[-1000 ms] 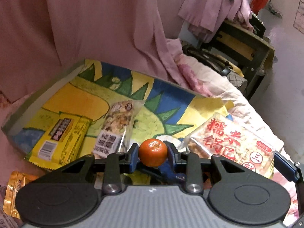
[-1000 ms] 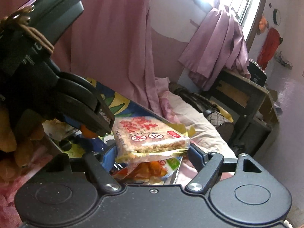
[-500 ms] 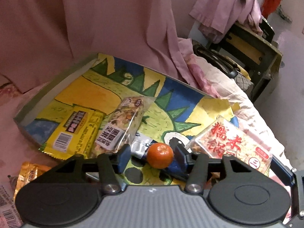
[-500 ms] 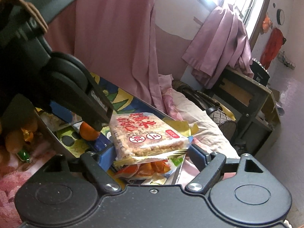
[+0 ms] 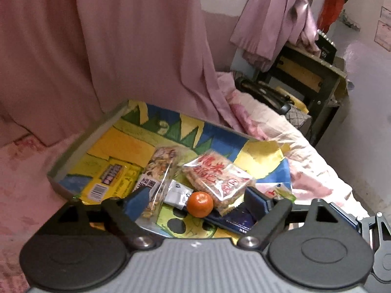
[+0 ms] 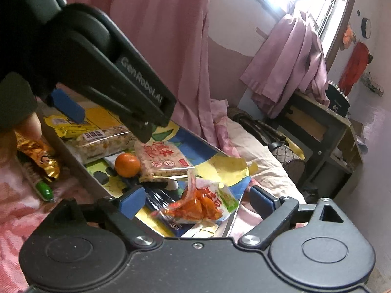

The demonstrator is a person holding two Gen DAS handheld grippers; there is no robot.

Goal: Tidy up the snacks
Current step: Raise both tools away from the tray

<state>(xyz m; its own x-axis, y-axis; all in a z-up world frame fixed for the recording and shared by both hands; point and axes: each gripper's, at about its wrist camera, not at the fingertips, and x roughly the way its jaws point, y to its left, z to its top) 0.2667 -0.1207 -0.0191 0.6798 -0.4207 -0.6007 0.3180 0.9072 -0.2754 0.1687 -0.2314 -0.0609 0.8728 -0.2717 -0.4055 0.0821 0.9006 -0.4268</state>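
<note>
A shallow tray [image 5: 80, 144] with a yellow, green and blue cartoon liner lies on the pink bed. In it lie a small orange [image 5: 200, 204], a rice-cracker pack with red letters [image 5: 217, 178], a clear nut-mix bag [image 5: 158, 171], a yellow pack [image 5: 110, 183] and a dark blue pack [image 5: 234, 219]. My left gripper [image 5: 195, 202] is open and empty, raised above the orange. My right gripper [image 6: 195, 200] is open and empty above a red-orange snack bag [image 6: 198, 207]. The orange [image 6: 127, 164] and cracker pack [image 6: 163, 158] lie beyond it.
A gold wrapper [image 6: 39, 156] and a green pen [image 6: 45, 191] lie on the bedding left of the tray [image 6: 73, 161]. Pink curtains [image 5: 122, 48] hang behind. A dark shelf unit [image 5: 312, 78] and a bag [image 5: 268, 92] stand at the right.
My left gripper opened, dropped the orange into the tray and pulled back upward. My right gripper opened and let the cracker pack fall into the tray beside the orange.
</note>
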